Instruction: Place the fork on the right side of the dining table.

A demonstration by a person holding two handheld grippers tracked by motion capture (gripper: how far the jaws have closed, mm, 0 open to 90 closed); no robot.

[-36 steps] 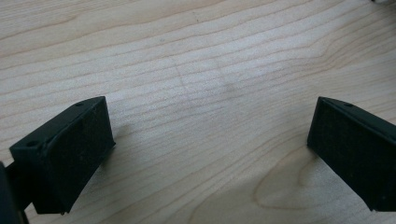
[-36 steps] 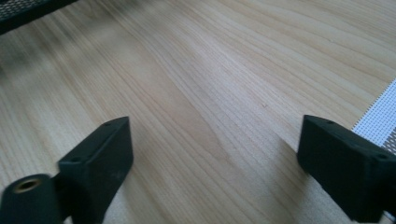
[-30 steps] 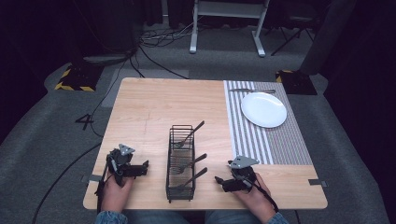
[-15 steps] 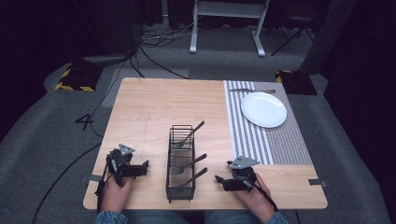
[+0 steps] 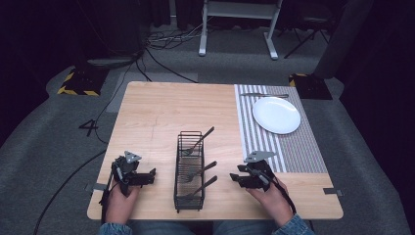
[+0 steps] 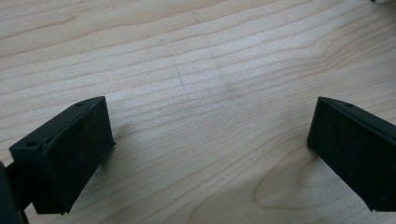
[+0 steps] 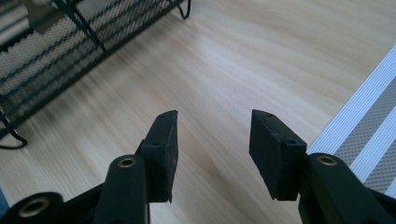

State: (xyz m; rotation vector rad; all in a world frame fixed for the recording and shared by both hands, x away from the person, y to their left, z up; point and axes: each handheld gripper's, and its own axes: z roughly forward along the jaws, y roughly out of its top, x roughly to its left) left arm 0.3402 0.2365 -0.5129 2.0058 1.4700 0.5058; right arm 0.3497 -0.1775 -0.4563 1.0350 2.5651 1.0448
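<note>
A black wire caddy (image 5: 188, 169) stands at the table's near middle with three pieces of cutlery (image 5: 201, 169) leaning out of it to the right. My left gripper (image 5: 149, 175) rests left of the caddy, pointing toward it. In the left gripper view its jaws (image 6: 210, 149) stand wide open over bare wood. My right gripper (image 5: 236, 178) is held right of the caddy, pointing left at it. Its jaws (image 7: 212, 140) have just been closing and stand partly open with nothing between them. The caddy's mesh corner (image 7: 60, 51) lies ahead to their left.
A white plate (image 5: 276, 115) sits on a grey striped placemat (image 5: 298, 152) at the table's right, with a knife (image 5: 264, 95) beyond it. The placemat's edge (image 7: 369, 135) runs close by the right gripper. Cables and a stand's legs lie on the floor beyond the table.
The right gripper has lifted a little off the table and its jaws have narrowed. The left gripper and the caddy have not moved.
</note>
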